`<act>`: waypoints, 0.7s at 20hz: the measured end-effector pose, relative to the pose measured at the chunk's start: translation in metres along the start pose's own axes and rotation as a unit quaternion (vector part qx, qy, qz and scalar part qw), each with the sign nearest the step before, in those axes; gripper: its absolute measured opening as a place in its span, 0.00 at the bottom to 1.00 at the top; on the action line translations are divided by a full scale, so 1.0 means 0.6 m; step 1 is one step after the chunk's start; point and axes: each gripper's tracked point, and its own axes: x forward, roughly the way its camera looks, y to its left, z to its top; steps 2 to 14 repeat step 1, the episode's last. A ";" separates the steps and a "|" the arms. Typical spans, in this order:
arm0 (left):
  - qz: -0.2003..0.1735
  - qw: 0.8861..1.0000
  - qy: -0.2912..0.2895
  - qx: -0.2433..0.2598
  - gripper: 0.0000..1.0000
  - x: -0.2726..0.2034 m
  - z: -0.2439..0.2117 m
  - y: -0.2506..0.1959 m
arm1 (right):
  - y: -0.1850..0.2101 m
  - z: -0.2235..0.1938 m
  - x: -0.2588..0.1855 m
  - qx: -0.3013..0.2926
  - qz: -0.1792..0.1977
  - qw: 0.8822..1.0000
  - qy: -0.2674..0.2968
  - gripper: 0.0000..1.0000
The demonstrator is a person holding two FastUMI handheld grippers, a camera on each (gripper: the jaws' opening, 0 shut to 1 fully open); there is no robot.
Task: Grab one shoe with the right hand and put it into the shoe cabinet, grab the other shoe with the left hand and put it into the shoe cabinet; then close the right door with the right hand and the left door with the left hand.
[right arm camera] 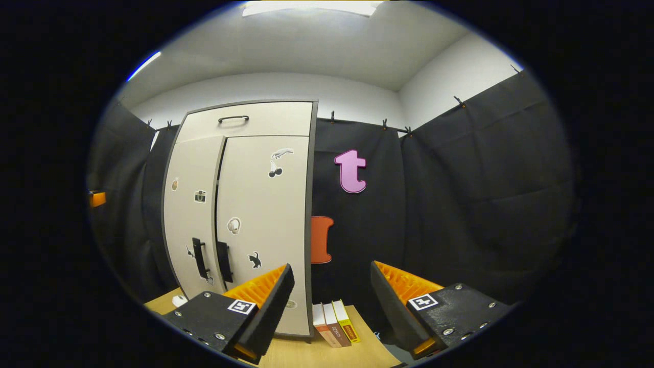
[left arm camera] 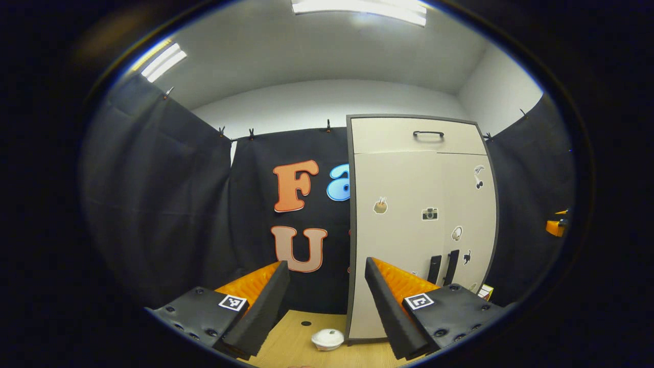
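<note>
Both doors of the shoe cabinet (right arm camera: 240, 214) appear shut; left gripper (left arm camera: 327, 306) and right gripper (right arm camera: 332, 306) stand spread, empty, before the cabinet; check that the doors sit flush.

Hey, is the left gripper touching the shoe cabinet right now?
Apart. In the left gripper view, the left gripper is open on air, and the shoe cabinet stands well beyond its fingertips.

Bright, even light from ceiling lights (left arm camera: 360, 10), slight glare there; sharp centre, fisheye bending twd edges.
</note>
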 end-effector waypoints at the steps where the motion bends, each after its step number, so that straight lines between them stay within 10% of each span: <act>1: -0.003 1.000 0.003 -0.006 0.94 -0.003 -0.001 0.011 | 0.009 0.001 -0.005 -0.001 0.000 1.000 -0.001 0.93; 14: -0.003 1.000 0.003 -0.006 0.94 -0.003 -0.001 0.011 | 0.009 0.001 -0.005 -0.001 0.000 1.000 -0.001 0.93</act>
